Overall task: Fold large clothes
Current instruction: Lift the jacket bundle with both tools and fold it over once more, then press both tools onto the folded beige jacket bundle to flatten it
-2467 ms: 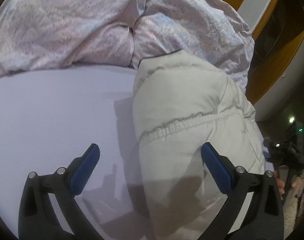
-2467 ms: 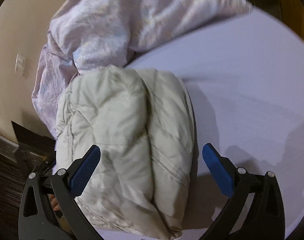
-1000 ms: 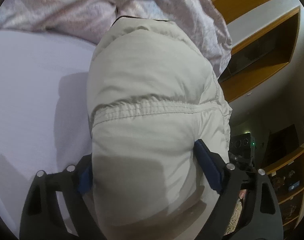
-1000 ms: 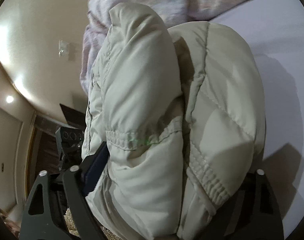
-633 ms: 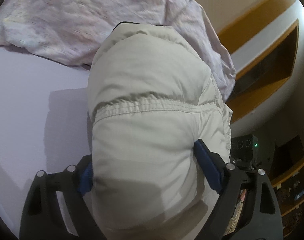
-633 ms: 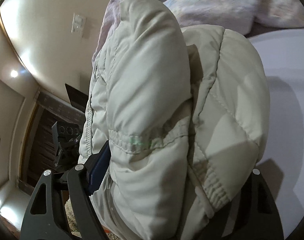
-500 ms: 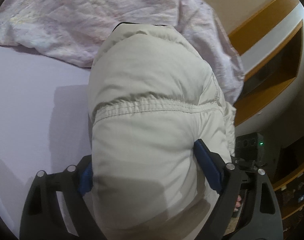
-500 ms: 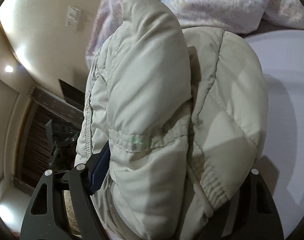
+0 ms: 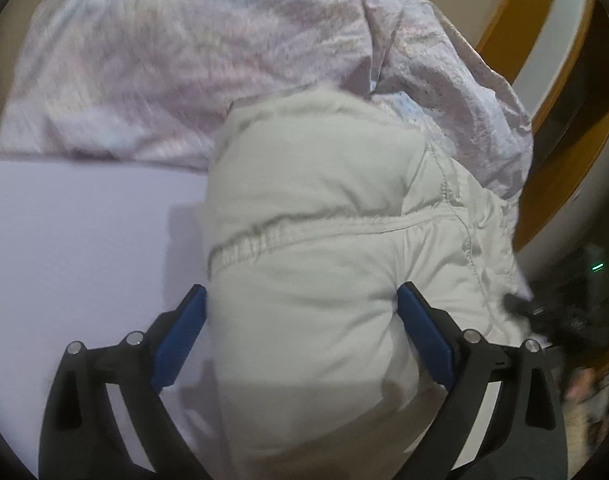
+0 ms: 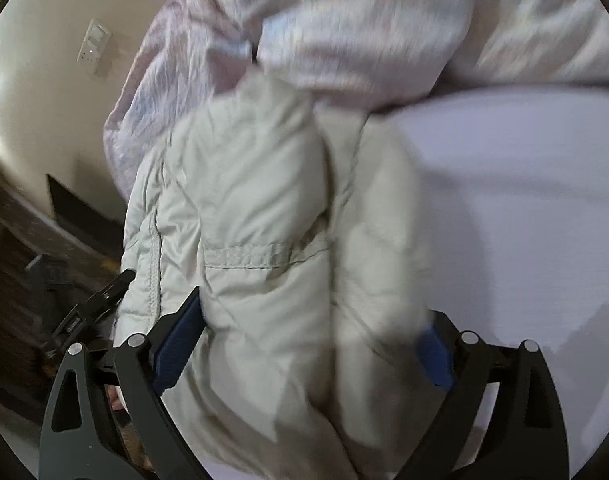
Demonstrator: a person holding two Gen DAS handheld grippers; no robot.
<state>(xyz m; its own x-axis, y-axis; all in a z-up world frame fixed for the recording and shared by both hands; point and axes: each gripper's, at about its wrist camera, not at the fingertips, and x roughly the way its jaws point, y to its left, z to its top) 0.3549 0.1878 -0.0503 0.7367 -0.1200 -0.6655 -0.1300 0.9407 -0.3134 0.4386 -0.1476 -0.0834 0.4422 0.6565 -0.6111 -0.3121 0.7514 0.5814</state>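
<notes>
A folded cream puffer jacket (image 9: pixel 312 240) lies on the lilac bed sheet (image 9: pixel 76 240), its far end against a crumpled pink duvet (image 9: pixel 192 60). My left gripper (image 9: pixel 300 332) is open, its blue pads (image 9: pixel 180 336) on either side of the jacket's near end, which bulges between them. In the right wrist view the jacket (image 10: pixel 264 248) also fills the space between the wide-open right gripper (image 10: pixel 304 344); its blue pads (image 10: pixel 178 344) sit beside the padding, the right pad partly hidden by fabric.
The duvet (image 10: pixel 384 28) is heaped along the far side of the bed. Bare sheet (image 10: pixel 524 208) lies to the right of the jacket in the right wrist view. A wooden shelf (image 9: pixel 564 128) and dark floor clutter (image 10: pixel 52 280) lie beyond the bed's edge.
Both grippers were clamped on the jacket and lifting it; now their jaws have spread apart and the jacket rests lower on the sheet, nearer the duvet. The views are motion-blurred.
</notes>
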